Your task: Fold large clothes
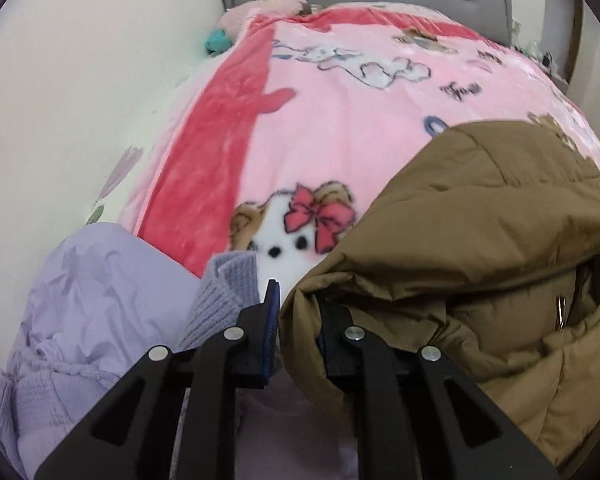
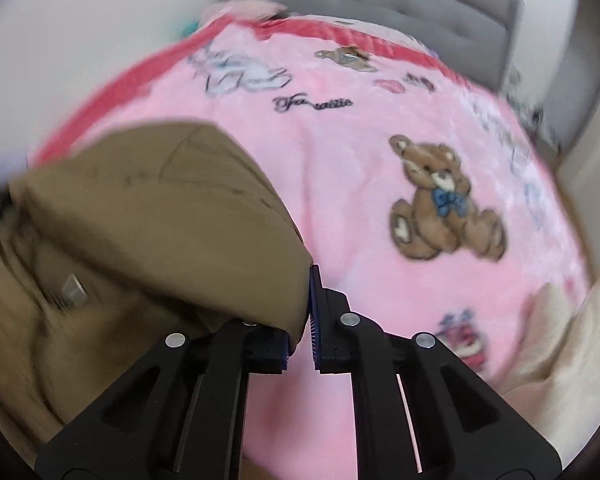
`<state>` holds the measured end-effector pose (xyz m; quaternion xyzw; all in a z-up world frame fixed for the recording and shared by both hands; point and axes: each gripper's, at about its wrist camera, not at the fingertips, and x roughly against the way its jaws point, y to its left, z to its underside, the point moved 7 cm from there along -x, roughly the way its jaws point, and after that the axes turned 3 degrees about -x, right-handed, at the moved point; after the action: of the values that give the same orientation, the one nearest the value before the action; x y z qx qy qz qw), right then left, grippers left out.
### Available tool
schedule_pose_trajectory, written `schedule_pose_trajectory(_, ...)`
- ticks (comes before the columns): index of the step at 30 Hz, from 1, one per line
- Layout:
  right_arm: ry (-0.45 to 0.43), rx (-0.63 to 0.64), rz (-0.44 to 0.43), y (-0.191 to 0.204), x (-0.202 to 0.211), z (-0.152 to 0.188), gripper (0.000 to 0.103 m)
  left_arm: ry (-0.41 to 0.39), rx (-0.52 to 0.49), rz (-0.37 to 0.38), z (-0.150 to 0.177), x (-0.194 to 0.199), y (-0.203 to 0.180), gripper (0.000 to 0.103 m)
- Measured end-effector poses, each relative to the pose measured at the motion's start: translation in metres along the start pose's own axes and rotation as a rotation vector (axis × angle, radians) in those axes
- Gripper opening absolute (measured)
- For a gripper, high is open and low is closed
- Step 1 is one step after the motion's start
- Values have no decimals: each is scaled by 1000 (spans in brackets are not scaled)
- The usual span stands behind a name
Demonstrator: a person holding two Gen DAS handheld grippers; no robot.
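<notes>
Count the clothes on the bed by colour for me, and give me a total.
Olive-brown padded jacket: 1
Lavender puffy garment with knit cuffs: 1
Cream garment at the right edge of the bed: 1, too blurred to tell what kind
Total: 3

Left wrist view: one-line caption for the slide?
Left claw shut on the brown padded jacket's edge over a pink cartoon blanket, lilac garment beside.

1. Brown padded jacket: quilted, crumpled, bunched in thick folds on pink blanket; metal zip pull showing at an opening.
2. Seen again from right wrist: one smooth rounded fold raised, edge pinched between gripper pads.
</notes>
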<state>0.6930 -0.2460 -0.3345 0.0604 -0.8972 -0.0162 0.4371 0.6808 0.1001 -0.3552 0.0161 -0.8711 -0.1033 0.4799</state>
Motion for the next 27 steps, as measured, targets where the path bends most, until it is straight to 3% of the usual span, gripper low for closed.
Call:
schedule_pose_trajectory(1, -17, -89, -80, -2, 5, -5, 12, -18, -3, 2, -1, 4, -1, 16)
schedule_pose_trajectory(2, -29, -145, -119, -2, 10, -6, 21, -36, -2, 14, -2, 8, -2, 16)
schedule_pose_trajectory(3, -23, -180, -145, -1, 13, -8, 39, -38, -1, 19, -1, 11, -1, 17)
schedule_pose_trajectory(5, 18, -178, -127, 8, 13, -6, 57, -18, 13, 29, 0, 10, 1, 18)
schedule_pose_trajectory(8, 62, -98, -47, 26, 12, 4, 57, -29, 36, 28, -2, 14, 4, 22)
schedule_pose_trajectory(14, 63, 100, 182, 60, 11, 18, 57, -25, 21, 15, 2, 13, 1, 22)
schedule_pose_trajectory(17, 80, 108, 260, 64, -1, 15, 57, -24, 40, 24, 4, 12, 2, 22)
schedule_pose_trajectory(18, 98, 73, 254, 62, -8, 11, 58, -26, 47, 25, 4, 12, 3, 22)
schedule_pose_trajectory(23, 170, -208, 40, 59, -26, -8, 65, -29, 65, 37, 5, 12, 2, 22)
schedule_pose_trajectory(24, 176, -231, 33, 58, -28, -11, 65, -31, 65, 36, 6, 12, 2, 22)
schedule_pose_trajectory(26, 217, -182, 103, 58, -40, -11, 62, -22, 71, 29, 7, 10, 2, 22)
schedule_pose_trajectory(27, 248, -138, 151, 57, -48, -9, 50, -13, 73, 26, 7, 8, 2, 22)
